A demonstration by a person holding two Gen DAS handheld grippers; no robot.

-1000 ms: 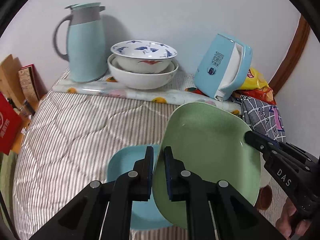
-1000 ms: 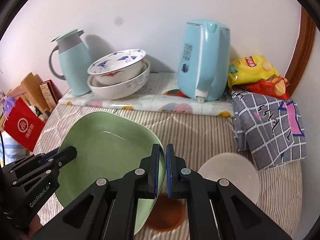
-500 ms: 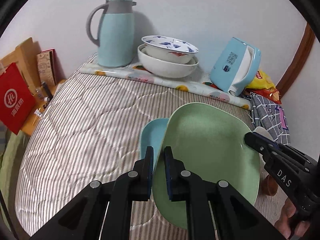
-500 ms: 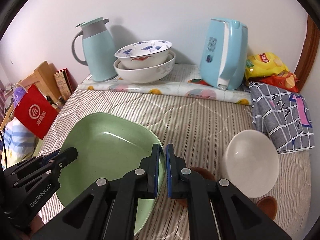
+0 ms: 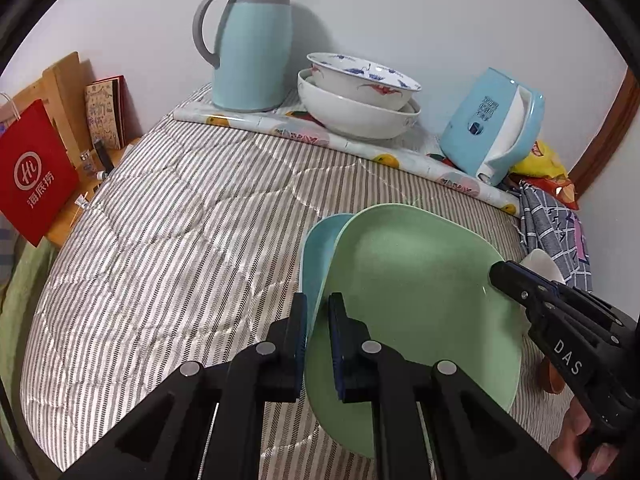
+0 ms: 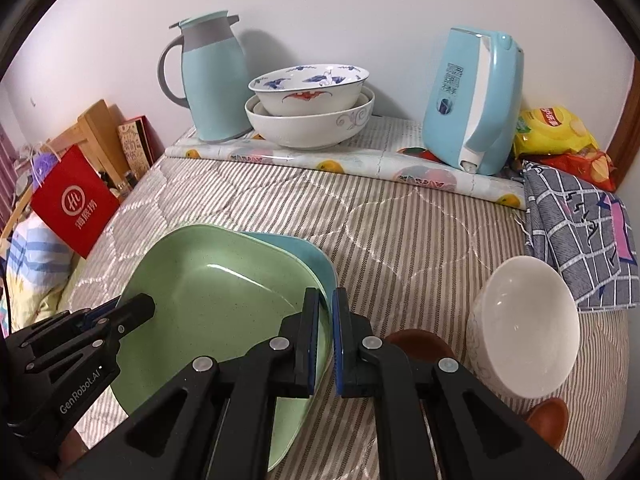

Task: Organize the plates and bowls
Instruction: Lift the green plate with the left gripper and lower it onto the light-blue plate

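I have the green plate (image 5: 416, 304) clenched at opposite rims by my left gripper (image 5: 318, 344) and right gripper (image 6: 326, 340), its hollow facing up, tilted, long axis running between them, just above the blue plate (image 5: 320, 252) on the striped quilt (image 5: 180, 240)

Your right claw (image 6: 325, 334) is clamped on the near rim of the green plate (image 6: 216, 300), left claw (image 6: 136, 310) pinching the far side. Blue plate (image 6: 316, 258) sits right under it, white bowl (image 6: 528, 320) tipped nearby on the striped bed (image 6: 400, 220).
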